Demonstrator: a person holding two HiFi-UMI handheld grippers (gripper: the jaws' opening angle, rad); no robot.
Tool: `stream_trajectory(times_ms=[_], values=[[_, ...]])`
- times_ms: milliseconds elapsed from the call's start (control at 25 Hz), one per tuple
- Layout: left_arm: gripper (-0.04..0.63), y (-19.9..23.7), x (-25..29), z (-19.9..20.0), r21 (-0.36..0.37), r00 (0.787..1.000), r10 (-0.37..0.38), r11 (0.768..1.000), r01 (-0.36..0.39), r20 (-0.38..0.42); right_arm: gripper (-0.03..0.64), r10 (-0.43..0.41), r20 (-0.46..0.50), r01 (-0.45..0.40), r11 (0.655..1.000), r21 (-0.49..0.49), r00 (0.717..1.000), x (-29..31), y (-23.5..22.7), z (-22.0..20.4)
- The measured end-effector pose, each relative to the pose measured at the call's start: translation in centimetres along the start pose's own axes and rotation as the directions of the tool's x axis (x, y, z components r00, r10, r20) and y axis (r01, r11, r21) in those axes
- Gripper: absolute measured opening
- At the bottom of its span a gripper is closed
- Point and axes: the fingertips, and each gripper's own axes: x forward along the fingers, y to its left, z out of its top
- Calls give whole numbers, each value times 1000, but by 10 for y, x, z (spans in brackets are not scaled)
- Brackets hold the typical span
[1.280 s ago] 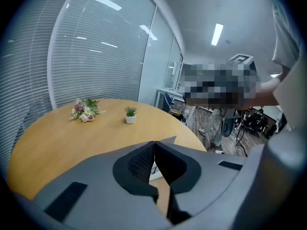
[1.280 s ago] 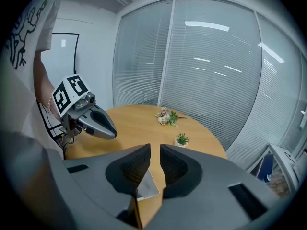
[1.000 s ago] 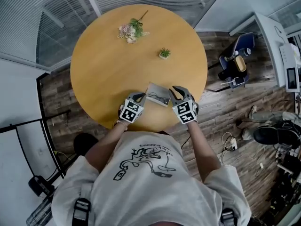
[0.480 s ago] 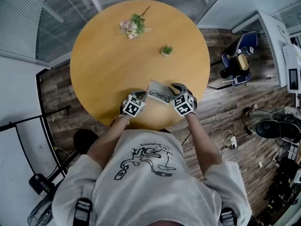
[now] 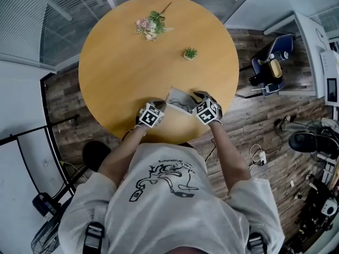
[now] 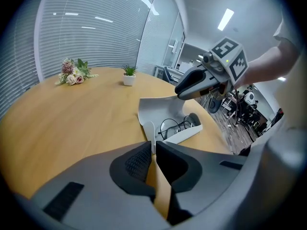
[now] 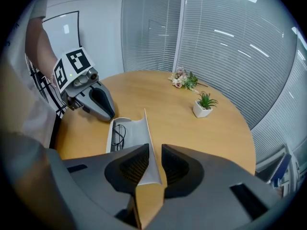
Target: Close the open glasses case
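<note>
A grey glasses case (image 5: 177, 99) lies open near the front edge of the round wooden table (image 5: 127, 67), its lid (image 6: 163, 110) raised and dark glasses (image 6: 176, 125) inside. My left gripper (image 5: 151, 114) is at the case's left end, jaws shut on nothing (image 6: 153, 147), with the case's small flap (image 6: 149, 131) just beyond the tips. My right gripper (image 5: 207, 110) is at the right end. Its jaws (image 7: 154, 152) are opening, and the lid's upright edge (image 7: 147, 128) runs between them without the pads pressing on it.
A bunch of flowers (image 5: 151, 26) and a small potted plant (image 5: 190, 53) sit on the far half of the table. The table's rim (image 5: 175, 142) is right behind both grippers. A chair with items (image 5: 267, 70) stands on the floor at the right.
Both grippers have sunk toward the table and drawn in closer to the two ends of the case. The case has stayed in place.
</note>
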Motion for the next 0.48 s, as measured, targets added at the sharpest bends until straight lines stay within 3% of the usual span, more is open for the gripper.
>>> stream_trajectory(times_ms=[320,480], values=[[25,0,8,0,17,1000,-6,1000,6,-16,83,23,-35,-23,1000,0,999,13,-1,-10],[25,-1,8,0,40,999,-10,999,11,-34,38,31,-40,-31,1000,-3,999,15,3,-12]])
